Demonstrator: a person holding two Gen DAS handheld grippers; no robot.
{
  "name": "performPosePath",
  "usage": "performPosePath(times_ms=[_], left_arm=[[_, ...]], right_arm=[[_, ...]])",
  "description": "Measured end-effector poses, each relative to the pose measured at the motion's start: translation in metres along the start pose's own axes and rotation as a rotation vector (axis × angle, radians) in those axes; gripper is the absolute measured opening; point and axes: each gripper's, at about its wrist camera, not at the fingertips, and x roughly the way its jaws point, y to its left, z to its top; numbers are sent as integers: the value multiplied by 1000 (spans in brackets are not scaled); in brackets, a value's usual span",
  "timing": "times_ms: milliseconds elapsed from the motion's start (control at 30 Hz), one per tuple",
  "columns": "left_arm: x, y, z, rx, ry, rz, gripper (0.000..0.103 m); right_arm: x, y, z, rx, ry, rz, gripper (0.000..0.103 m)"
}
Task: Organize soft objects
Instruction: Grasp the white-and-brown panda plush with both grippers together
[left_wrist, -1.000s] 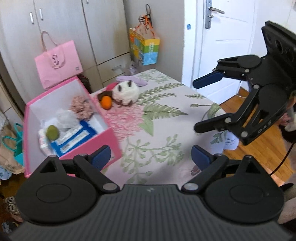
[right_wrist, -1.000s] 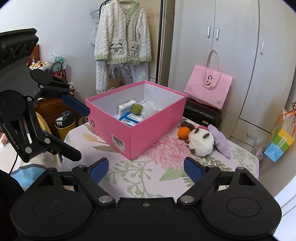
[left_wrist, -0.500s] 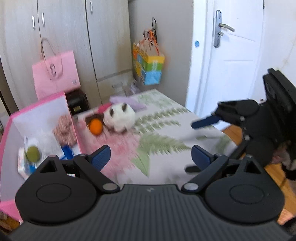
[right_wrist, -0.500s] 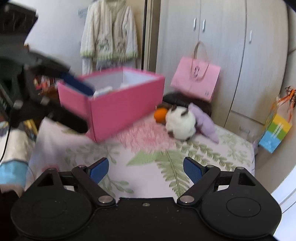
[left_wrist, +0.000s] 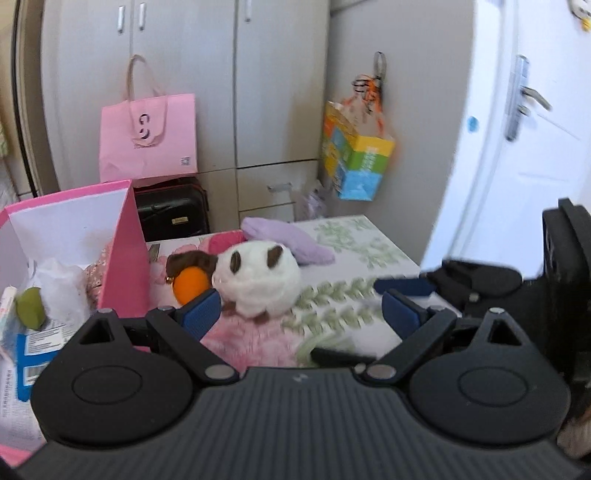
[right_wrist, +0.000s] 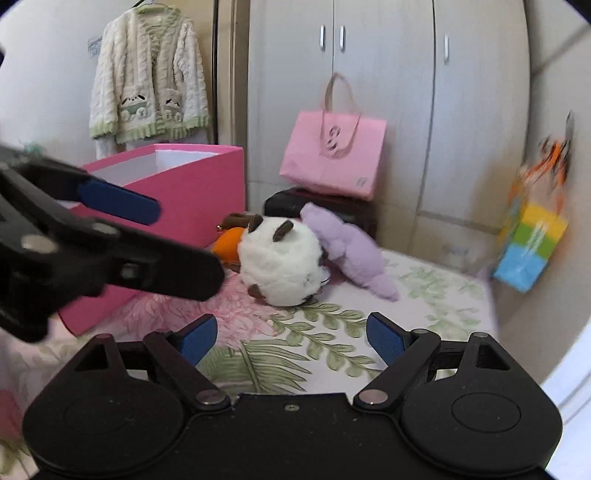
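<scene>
Where the floral tablecloth meets the pink box, a white plush toy lies just beside the box, with an orange plush piece touching its left side and a purple plush touching it at the rear. Inside the box sit a green item and crumpled white wrapping. A pink bag stands behind on a black case. Both grippers point downward toward the toys. Left gripper: jaws wide, nothing held. Right gripper: jaws wide, empty, clear of the toys.
</scene>
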Motion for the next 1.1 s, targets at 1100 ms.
performPosePath(times_ms=[1100], left_arm=[[74,33,-7,-199,34,56,56]], right_arm=[[86,-9,29,-36,83,155,66]])
